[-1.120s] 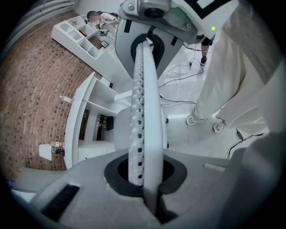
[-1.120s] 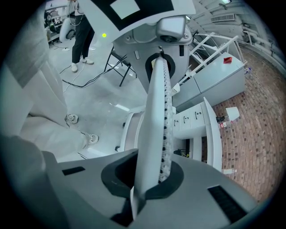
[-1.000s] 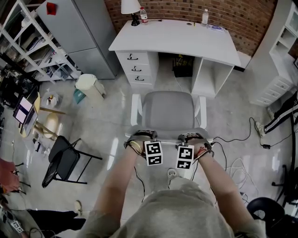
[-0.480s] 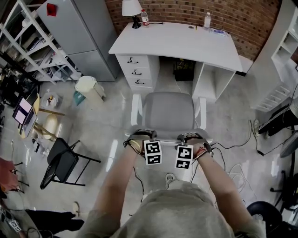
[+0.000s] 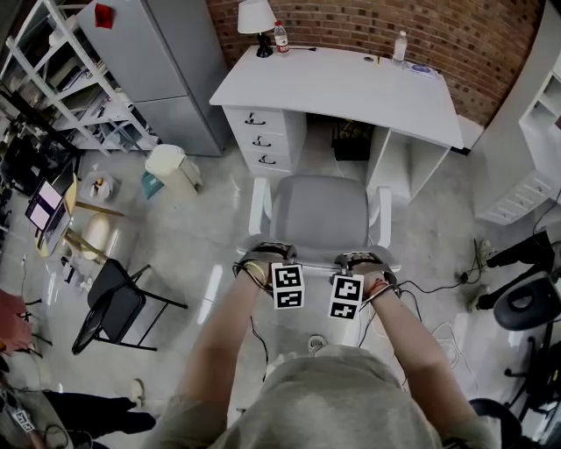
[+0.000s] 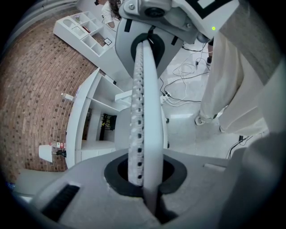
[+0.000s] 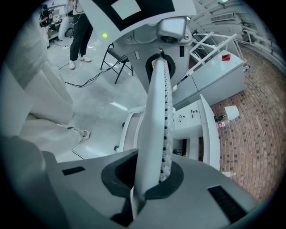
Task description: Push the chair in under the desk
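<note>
A grey-seated chair (image 5: 317,215) with white arms faces the knee gap of a white desk (image 5: 342,83), its front edge just short of the desktop. My left gripper (image 5: 267,256) and right gripper (image 5: 361,260) sit side by side on the top edge of the chair back. Each is shut on that thin edge. In the left gripper view the perforated chair back (image 6: 144,89) runs up from between the closed jaws of the left gripper (image 6: 145,179). The right gripper view shows the same chair back (image 7: 158,112) clamped in the right gripper (image 7: 149,179).
Drawers (image 5: 263,138) fill the desk's left side; a lamp (image 5: 256,17) and bottles (image 5: 400,46) stand on top. A bin (image 5: 168,164) and a black folding chair (image 5: 123,302) are at the left. Cables (image 5: 438,289) and a black office chair (image 5: 526,307) lie at the right.
Both grippers and the chair have moved forward towards the desk, which now lies nearer in the head view. The grip on the chair back is unchanged.
</note>
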A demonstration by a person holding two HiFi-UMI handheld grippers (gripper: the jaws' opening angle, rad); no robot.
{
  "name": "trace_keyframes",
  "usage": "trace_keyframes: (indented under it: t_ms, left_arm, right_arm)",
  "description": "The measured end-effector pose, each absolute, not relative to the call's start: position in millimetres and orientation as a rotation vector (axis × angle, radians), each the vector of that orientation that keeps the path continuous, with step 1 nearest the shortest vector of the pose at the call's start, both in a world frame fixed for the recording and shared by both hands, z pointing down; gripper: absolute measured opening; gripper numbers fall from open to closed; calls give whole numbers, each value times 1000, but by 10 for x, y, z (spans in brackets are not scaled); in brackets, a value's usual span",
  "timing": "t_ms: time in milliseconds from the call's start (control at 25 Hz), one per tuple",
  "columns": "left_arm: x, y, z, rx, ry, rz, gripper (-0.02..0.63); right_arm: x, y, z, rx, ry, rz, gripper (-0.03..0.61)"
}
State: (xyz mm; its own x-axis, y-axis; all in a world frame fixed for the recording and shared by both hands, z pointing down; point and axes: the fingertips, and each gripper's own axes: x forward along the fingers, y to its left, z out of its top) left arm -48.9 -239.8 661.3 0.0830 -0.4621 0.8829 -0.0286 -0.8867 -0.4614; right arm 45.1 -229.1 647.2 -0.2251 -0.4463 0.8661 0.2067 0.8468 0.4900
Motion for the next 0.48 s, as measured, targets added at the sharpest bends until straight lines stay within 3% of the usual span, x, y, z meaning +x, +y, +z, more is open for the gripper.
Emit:
trace_keyframes:
  t_ms: [480]
  left_arm:
    - [-491, -2720, 6607, -2037, 491, -1866, 14]
  right_arm:
    - [451, -2625, 6470, 199, -1693, -613, 9]
